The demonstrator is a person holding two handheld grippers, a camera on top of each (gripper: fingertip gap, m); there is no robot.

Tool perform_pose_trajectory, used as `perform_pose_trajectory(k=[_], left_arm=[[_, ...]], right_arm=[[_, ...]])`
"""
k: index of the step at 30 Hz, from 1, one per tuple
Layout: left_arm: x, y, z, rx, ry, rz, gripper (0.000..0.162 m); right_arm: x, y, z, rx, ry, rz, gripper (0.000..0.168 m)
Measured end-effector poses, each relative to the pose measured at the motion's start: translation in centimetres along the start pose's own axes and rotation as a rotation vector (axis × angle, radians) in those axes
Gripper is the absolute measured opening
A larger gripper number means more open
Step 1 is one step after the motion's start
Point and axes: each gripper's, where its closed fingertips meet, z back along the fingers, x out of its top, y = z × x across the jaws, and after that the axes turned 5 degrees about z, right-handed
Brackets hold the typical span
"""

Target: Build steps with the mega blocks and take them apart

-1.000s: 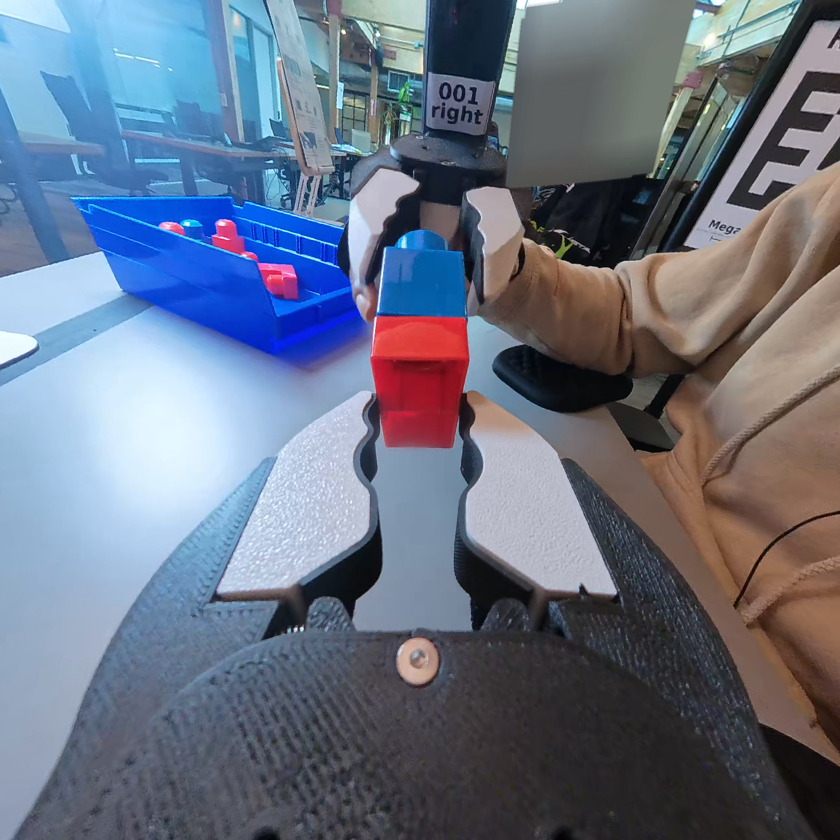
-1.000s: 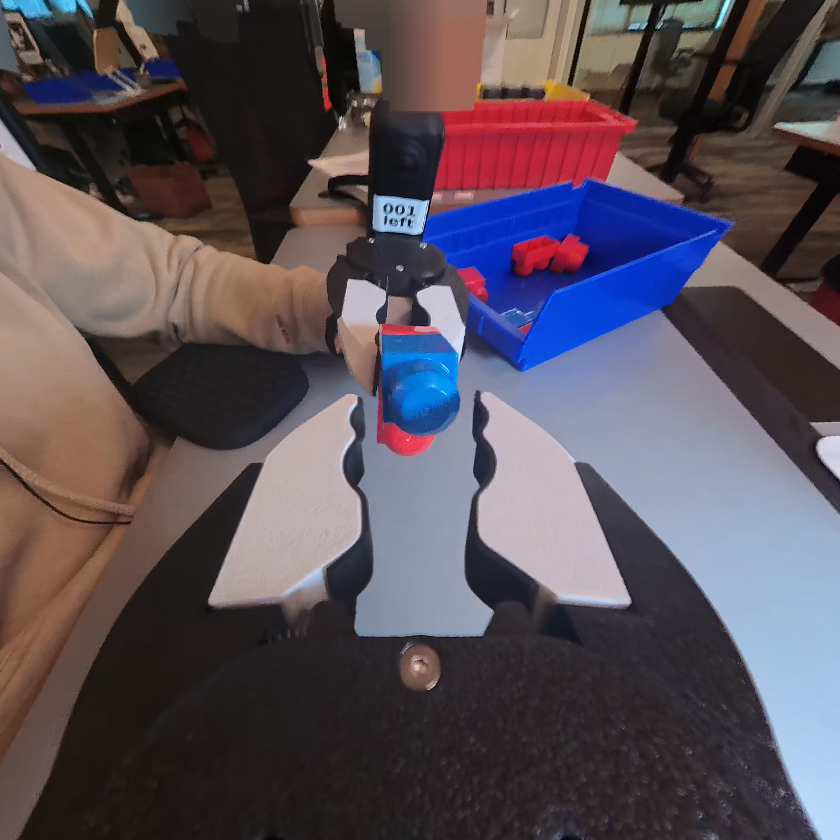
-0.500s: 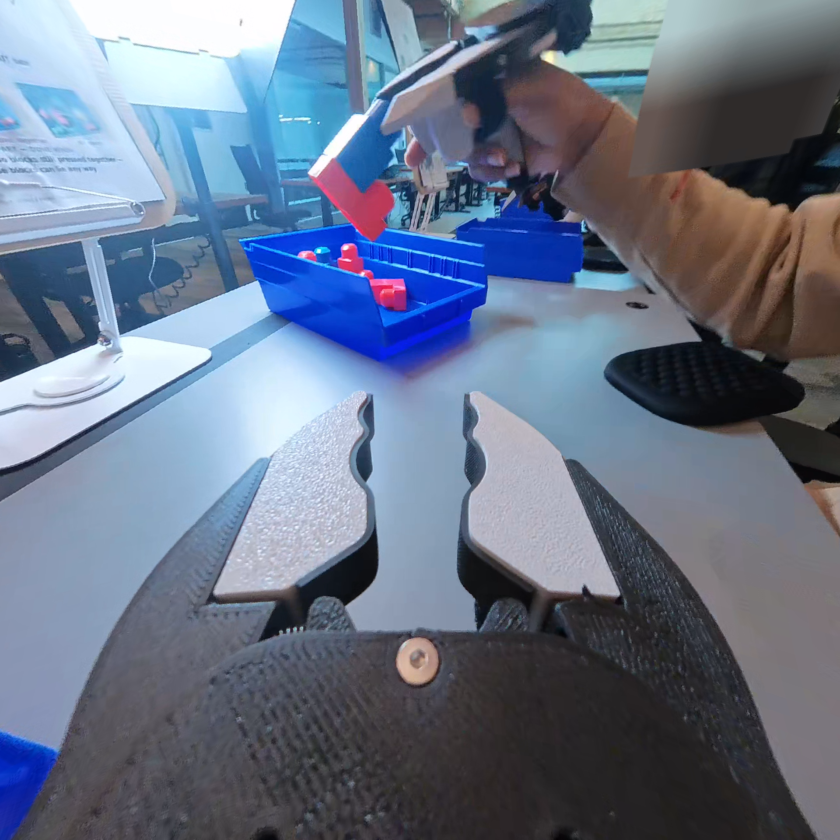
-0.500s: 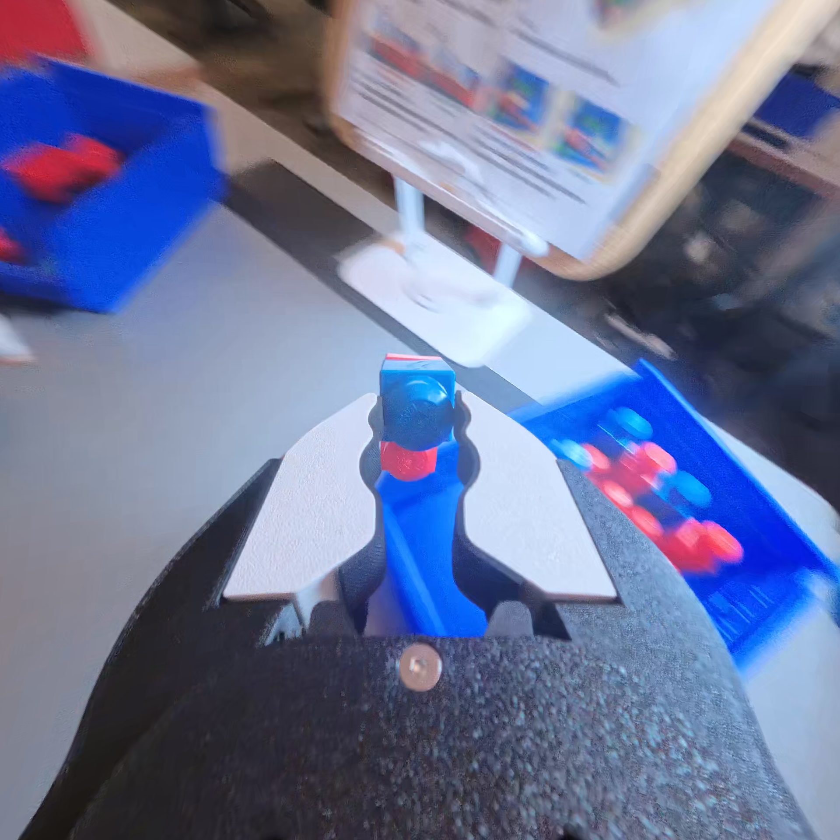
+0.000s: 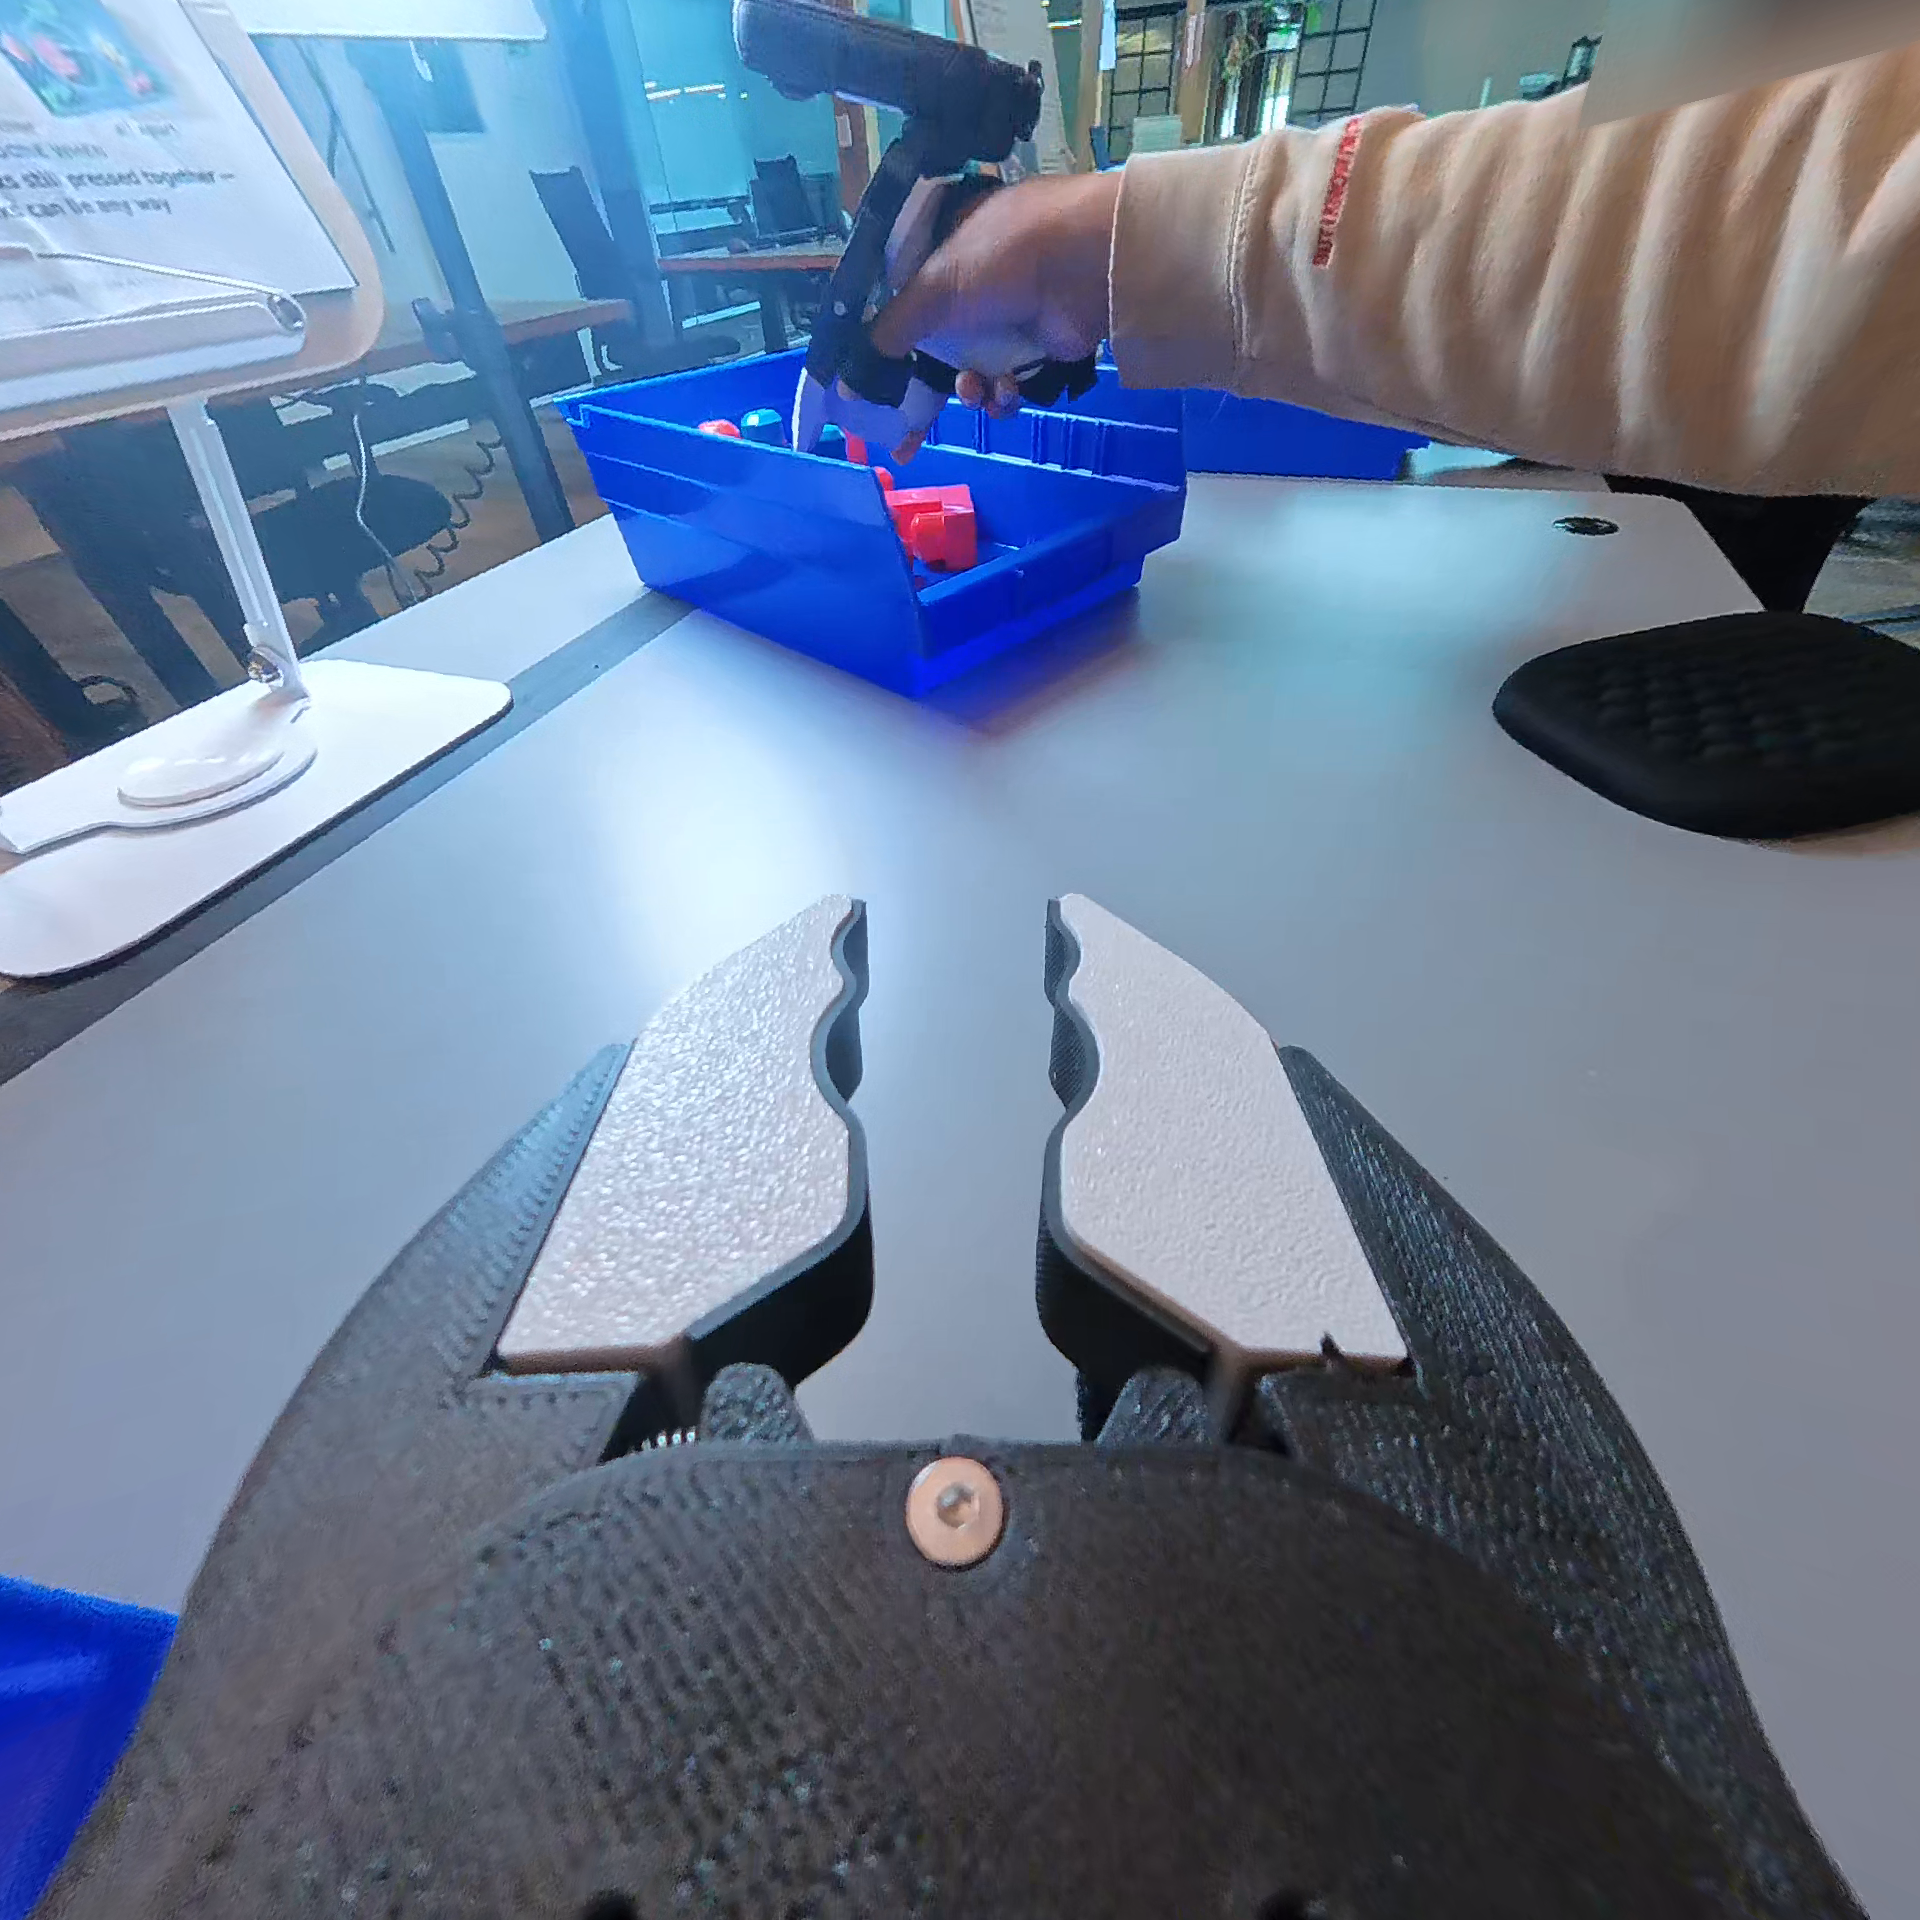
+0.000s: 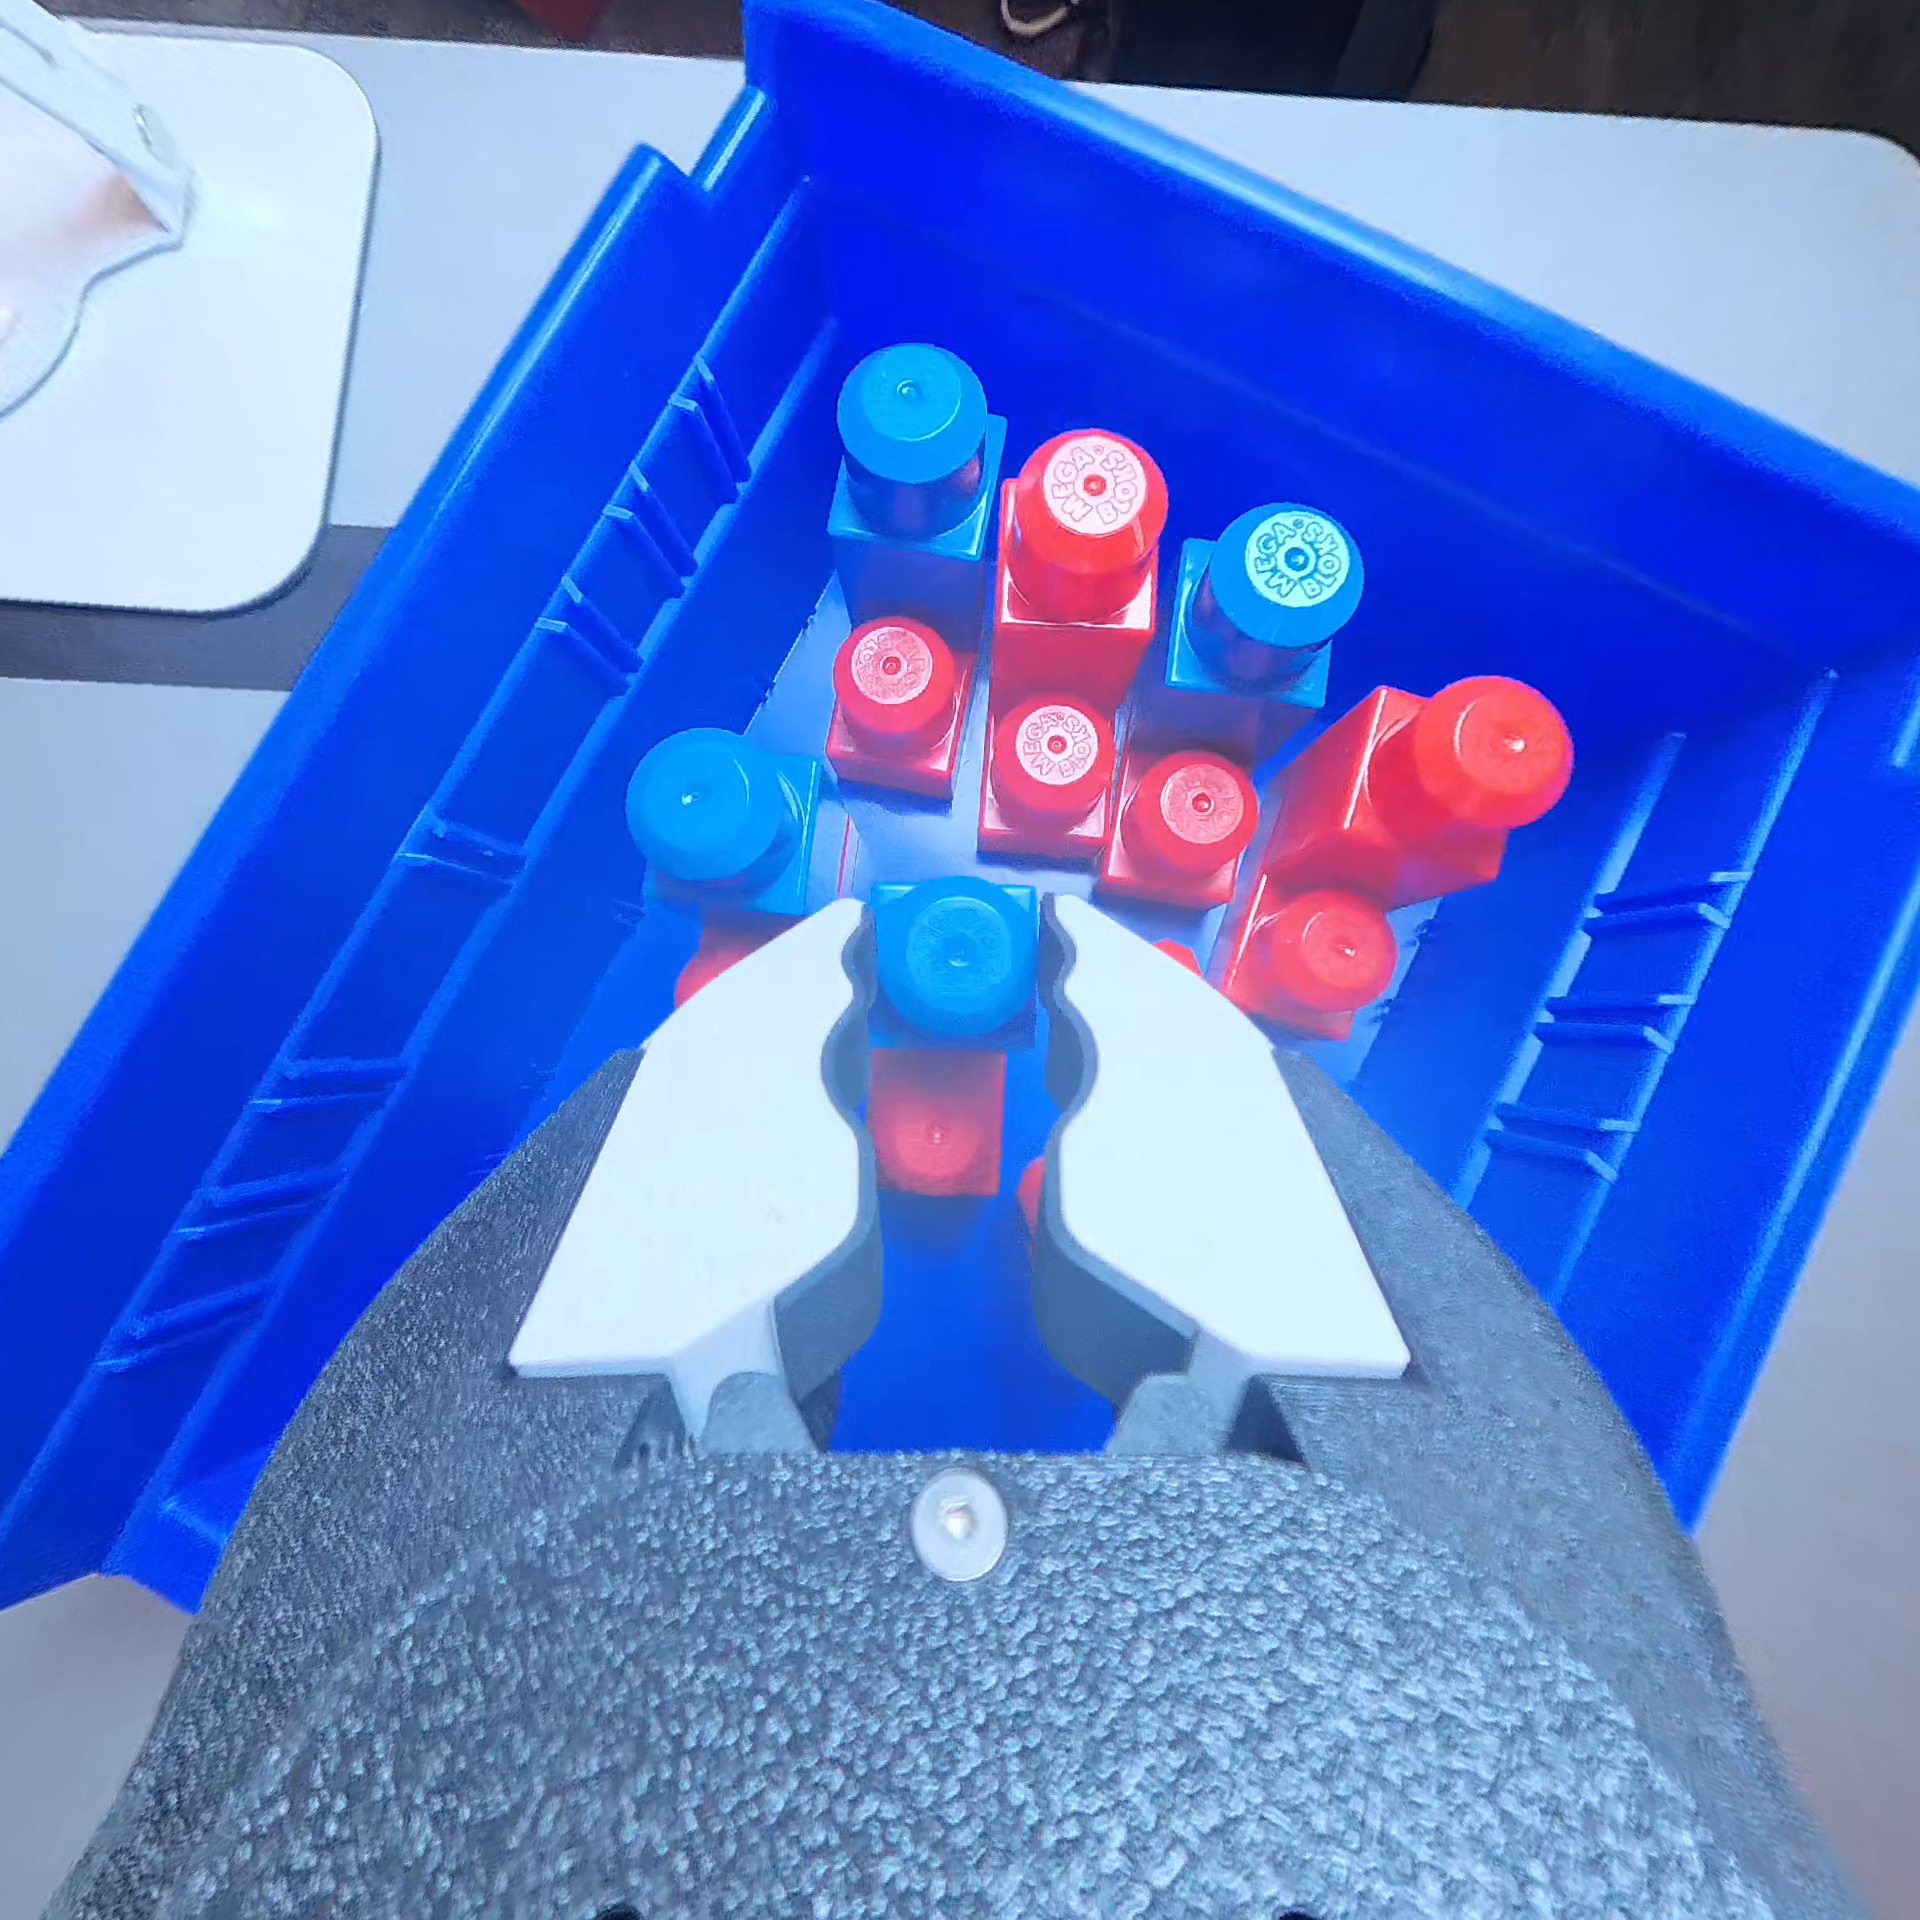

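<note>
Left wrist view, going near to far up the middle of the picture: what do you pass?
Left claw → bare grey table → blue bin holding red blocks → right claw dipping into it.

Glossy plastic bin [image 6: 1351, 312], shiny plastic blocks [image 6: 1081, 520], matt smooth table [image 5: 1247, 831]

1 blue bin [image 6: 1351, 312] holds 4 blue blocks [image 6: 911, 410] and at least 6 red blocks [image 6: 1055, 743], some partly hidden.

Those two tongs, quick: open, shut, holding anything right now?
Left tongs: open, holding nothing, over the grey table.
Right tongs: shut on the blue-and-red block step, down inside the blue bin.
</note>
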Motion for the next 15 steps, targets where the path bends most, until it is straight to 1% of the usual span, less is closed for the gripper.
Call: perform_pose_trajectory(k=[2,4,5,7,9,12,13,15], left_arm=[[-0.1,0.4,0.1,0.004,0.002,0.032,0.033],[0.0,0.7,0.1,0.012,0.000,0.056,0.034],[0.0,0.9,0.2,0.018,-0.001,0.059,0.035],[0.7,1.4,0.6,0.044,-0.011,0.062,0.036],[2.1,2.4,1.8,0.088,-0.026,0.060,0.036],[4.5,4.8,4.6,0.138,-0.026,0.144,0.037],[4.7,5.9,5.6,0.159,0.013,0.187,0.041],[4.6,9.1,8.2,0.256,0.120,0.226,0.043]], right_arm=[[0.5,0.0,0.2,-0.011,-0.054,0.010,0.036],[1.5,0.3,1.5,-0.007,-0.158,0.025,0.042],[2.2,0.9,2.6,0.007,-0.227,0.036,0.045],[3.5,2.9,5.9,0.059,-0.387,0.078,0.045],[3.5,6.1,9.8,0.147,-0.520,0.142,0.045],[0.9,11.4,14.8,0.285,-0.609,0.257,0.045],[-0.4,13.1,16.0,0.326,-0.610,0.293,0.045],[-3.3,15.9,17.9,0.398,-0.605,0.353,0.045]])
